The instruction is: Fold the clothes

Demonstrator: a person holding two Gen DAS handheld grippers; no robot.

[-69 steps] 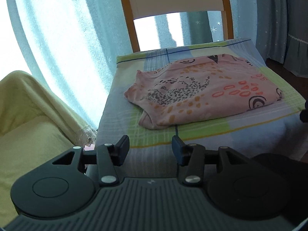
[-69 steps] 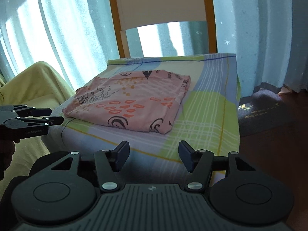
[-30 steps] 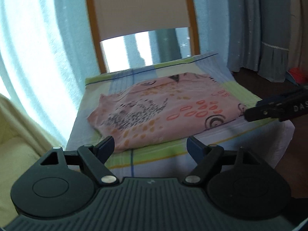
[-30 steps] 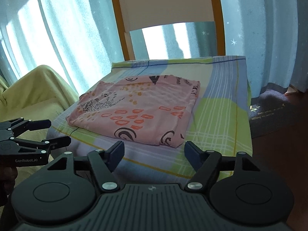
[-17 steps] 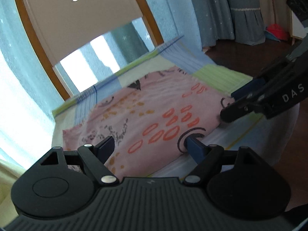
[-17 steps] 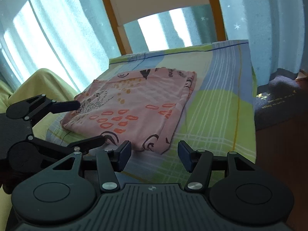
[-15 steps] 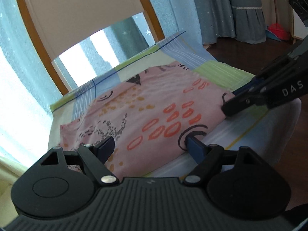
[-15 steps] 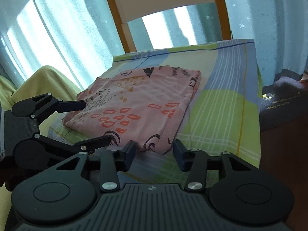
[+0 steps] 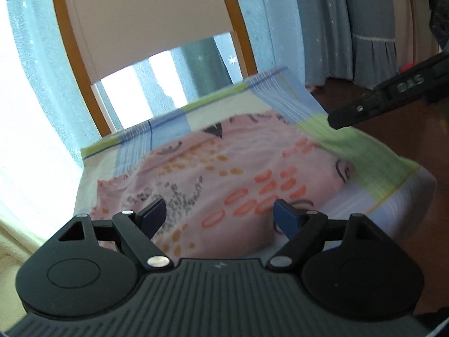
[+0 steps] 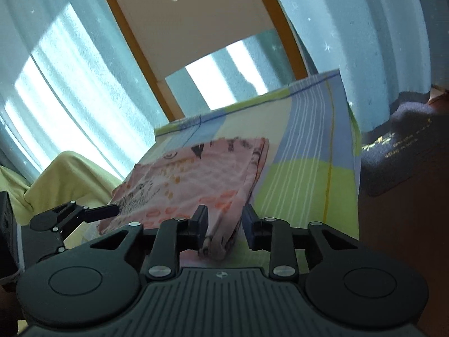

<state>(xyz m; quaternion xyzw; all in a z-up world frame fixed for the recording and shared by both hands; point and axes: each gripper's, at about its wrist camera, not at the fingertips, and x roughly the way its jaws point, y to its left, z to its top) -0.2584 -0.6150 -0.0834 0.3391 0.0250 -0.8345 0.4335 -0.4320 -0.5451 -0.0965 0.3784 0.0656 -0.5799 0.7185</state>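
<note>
A folded pink patterned garment (image 9: 224, 174) lies on a plaid cloth (image 9: 364, 154) spread over a chair seat. My left gripper (image 9: 219, 216) is open wide, its fingers spread over the garment's near edge without pinching it. In the right wrist view one left gripper finger (image 10: 101, 212) reaches the garment's (image 10: 196, 179) left edge. My right gripper (image 10: 224, 224) straddles the near right corner of the garment; its jaws are opening, a small gap shows beside the right pad. One right gripper finger (image 9: 364, 106) shows at the upper right of the left wrist view.
The wooden chair back (image 9: 146, 28) rises behind the seat, with pale curtains (image 10: 70, 84) and bright window light beyond. Yellow fabric (image 10: 64, 179) lies left of the chair. A dark mat (image 10: 401, 151) is on the brown floor to the right.
Both grippers have moved in to the garment's near edge. The right jaws narrowed around the near right corner and the right wrist rolled. The left jaws stayed wide.
</note>
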